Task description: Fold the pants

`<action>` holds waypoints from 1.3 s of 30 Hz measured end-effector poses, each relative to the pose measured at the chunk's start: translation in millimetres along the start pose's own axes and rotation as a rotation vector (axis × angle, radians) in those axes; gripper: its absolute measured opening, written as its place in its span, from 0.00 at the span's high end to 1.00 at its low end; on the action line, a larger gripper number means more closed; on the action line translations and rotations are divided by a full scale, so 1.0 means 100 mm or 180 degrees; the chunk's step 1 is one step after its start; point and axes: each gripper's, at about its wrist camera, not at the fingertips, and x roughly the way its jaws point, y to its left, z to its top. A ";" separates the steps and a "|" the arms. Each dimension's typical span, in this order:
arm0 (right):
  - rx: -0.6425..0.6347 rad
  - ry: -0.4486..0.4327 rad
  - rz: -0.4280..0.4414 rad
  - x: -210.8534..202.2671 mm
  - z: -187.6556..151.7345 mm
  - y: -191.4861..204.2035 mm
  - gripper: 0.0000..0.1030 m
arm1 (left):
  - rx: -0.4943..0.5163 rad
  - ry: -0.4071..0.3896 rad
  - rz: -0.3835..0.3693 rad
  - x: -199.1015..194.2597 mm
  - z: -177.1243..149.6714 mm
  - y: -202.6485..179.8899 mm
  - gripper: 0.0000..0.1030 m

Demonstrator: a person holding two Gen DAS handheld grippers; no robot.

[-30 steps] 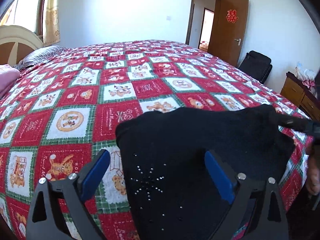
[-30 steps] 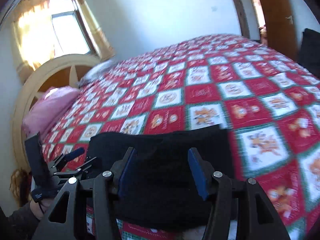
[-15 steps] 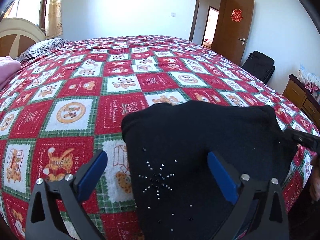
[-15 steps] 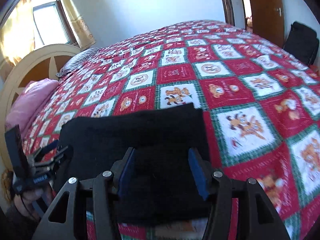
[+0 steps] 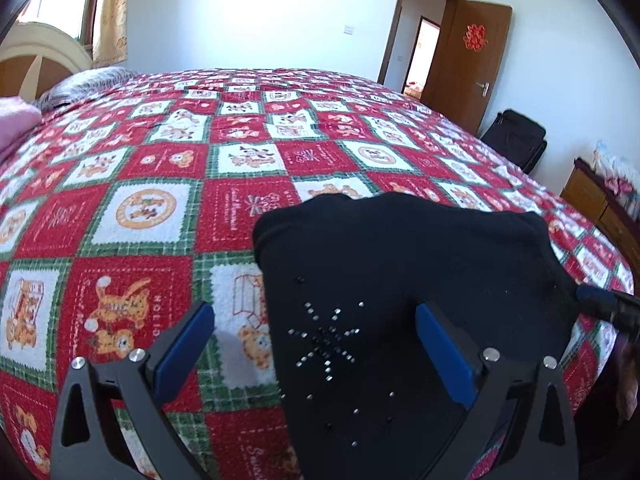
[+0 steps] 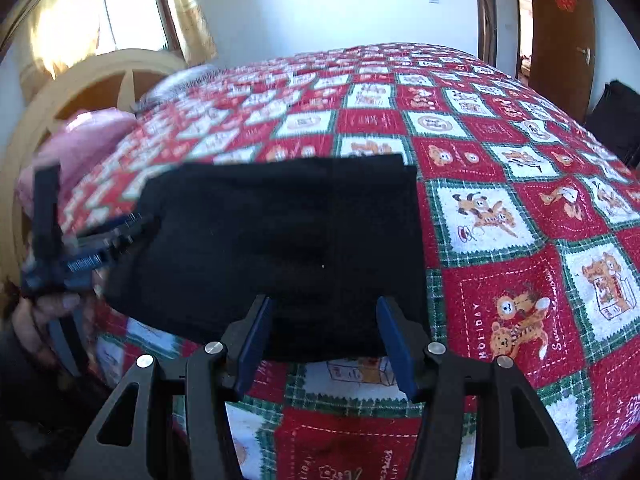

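Nearest in the left wrist view, the left gripper hangs with its jaws spread wide and nothing between them, the blue pads straddling the pants' left edge: one pad is over the quilt, the other over black cloth. The right gripper is likewise released, its pads apart just above the near hem at 6 o'clock of the pants in its own view.

The pants lie as a compact black bundle at the bed's near edge, a rhinestone star facing up. From the right wrist view the bundle looks fairly square. From the left, its far edge at 12 o'clock humps up and the 2 o'clock corner sags toward the right gripper's tip.

The risks, as I judge them: a jaw closing now could pinch only the top layer and peel the fold open, or snag the quilt with it. The bundle sits near the bed's edge, so a careless tug toward 6 o'clock could drag it off. The humped far edge may spring loose if left unpressed.

Farther off, a pink pillow and the headboard lie at 10 o'clock, well apart from the work.
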 end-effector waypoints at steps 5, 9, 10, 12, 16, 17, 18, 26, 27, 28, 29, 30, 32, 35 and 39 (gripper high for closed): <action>0.0371 -0.0207 -0.0091 -0.03 0.21 -0.28 0.40 | -0.0204 -0.0052 -0.0161 0.00 0.01 0.09 0.00; 0.0588 0.0011 0.0003 0.25 0.32 -0.43 0.40 | -0.0181 0.0002 -0.0305 0.07 0.02 0.05 0.02; 0.0612 0.0073 0.0013 0.34 0.33 -0.45 0.40 | -0.0131 -0.0004 -0.0297 0.08 0.02 0.03 0.02; 0.0658 0.0191 0.0019 0.50 0.32 -0.50 0.40 | -0.0058 -0.0001 -0.0321 0.10 0.02 0.00 0.07; 0.0767 0.0196 0.0256 0.56 0.34 -0.56 0.40 | -0.0191 0.0051 -0.0636 0.15 0.07 0.05 0.25; 0.0791 0.0240 0.0396 0.57 0.33 -0.55 0.46 | -0.0223 0.0066 -0.0688 0.17 0.08 0.06 0.25; 0.0792 0.0246 0.0421 0.58 0.32 -0.55 0.48 | -0.0223 0.0077 -0.0716 0.18 0.09 0.05 0.27; 0.0669 0.0120 0.0523 0.41 0.32 -0.43 0.75 | -0.0173 0.0030 -0.0799 0.09 0.09 0.05 0.82; 0.0594 0.0082 0.0506 0.37 0.32 -0.37 0.76 | -0.0202 0.0011 -0.0815 0.07 0.11 0.07 0.83; 0.0540 0.0041 0.0512 0.32 0.33 -0.30 0.76 | -0.0248 -0.0009 -0.0846 0.03 0.12 0.09 0.83; 0.0500 0.0002 0.0523 0.27 0.35 -0.24 0.76 | -0.0290 -0.0036 -0.0893 -0.01 0.13 0.12 0.84; 0.0476 -0.0023 0.0534 0.24 0.38 -0.21 0.76 | -0.0319 -0.0070 -0.0915 -0.06 0.15 0.15 0.85; 0.0398 -0.0075 0.0589 0.16 0.47 -0.08 0.76 | -0.0353 -0.0167 -0.0913 -0.18 0.19 0.23 0.85; 0.0271 -0.0051 0.0690 0.19 0.67 0.10 0.76 | -0.0475 -0.0363 -0.0850 -0.43 0.26 0.48 0.85; 0.0069 0.0024 0.0856 0.48 1.00 0.48 0.76 | -0.0627 -0.0577 -0.0653 -0.71 0.33 0.89 0.86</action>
